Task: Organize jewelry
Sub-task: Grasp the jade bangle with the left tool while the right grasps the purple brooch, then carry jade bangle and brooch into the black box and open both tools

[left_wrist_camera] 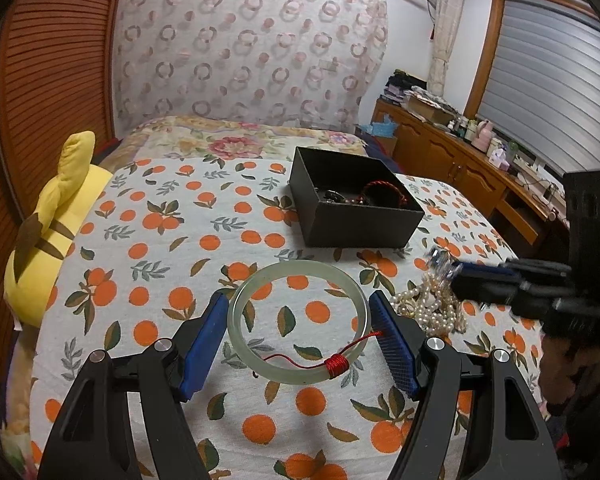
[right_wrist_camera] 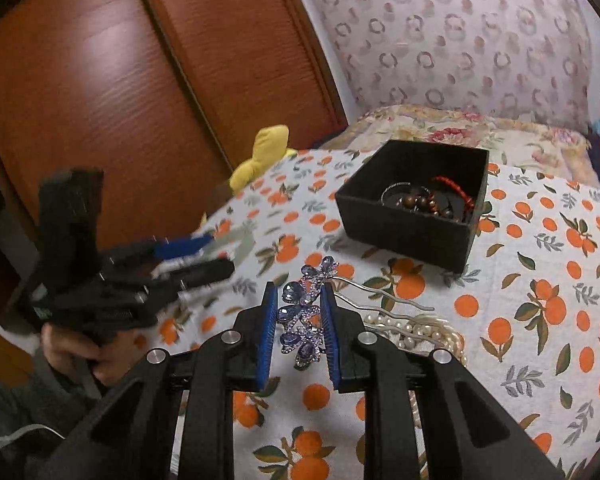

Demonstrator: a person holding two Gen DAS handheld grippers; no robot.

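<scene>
Hairpin (right_wrist_camera: 306, 312) with purple-blue crystal flowers is pinched between the blue pads of the right gripper (right_wrist_camera: 298, 316), lifted over the orange-print bedspread (right_wrist_camera: 540, 320); its silver prongs stick out to the right, and the lower end is kinda hidden behind the pads. In the left view that gripper is just a blurry dark shape at the right edge. The pale green bangle (left_wrist_camera: 298, 322), with red thread wrapped on one spot, sits between the spread pads of the left gripper (left_wrist_camera: 298, 334), both pads on its outer rim as far as I can tell. Pearl strands (left_wrist_camera: 432, 308) are heaped just right of it, partly covered. The black box (left_wrist_camera: 356, 200) toward the far side holds bead bracelets, hard to make out.
</scene>
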